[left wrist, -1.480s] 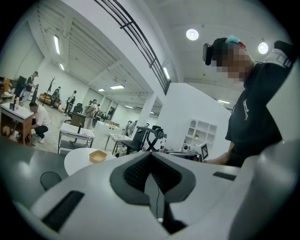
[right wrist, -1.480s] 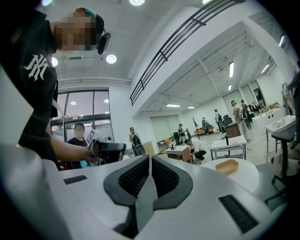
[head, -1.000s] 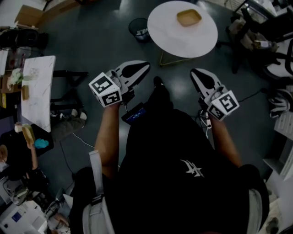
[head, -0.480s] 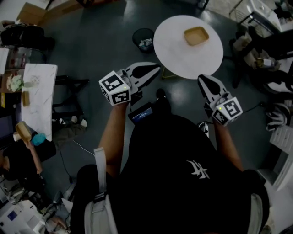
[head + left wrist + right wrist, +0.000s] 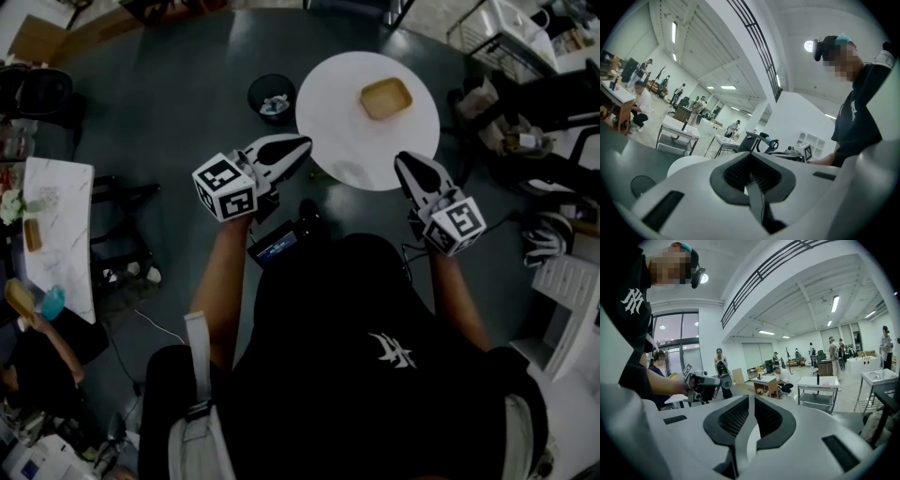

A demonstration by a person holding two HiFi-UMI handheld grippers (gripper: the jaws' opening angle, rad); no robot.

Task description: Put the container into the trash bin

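Before the round table (image 5: 328, 103) we had left gripper (image 5: 302, 142) and right gripper (image 5: 403, 159) closed, empty; container (image 5: 385, 97) sat on it, seemingly empty.

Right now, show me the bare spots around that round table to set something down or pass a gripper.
The round table is bare all around the container, widest on its near-left half. The dark floor left of the trash bin is open. Crowded: the chairs and clutter right of the table.
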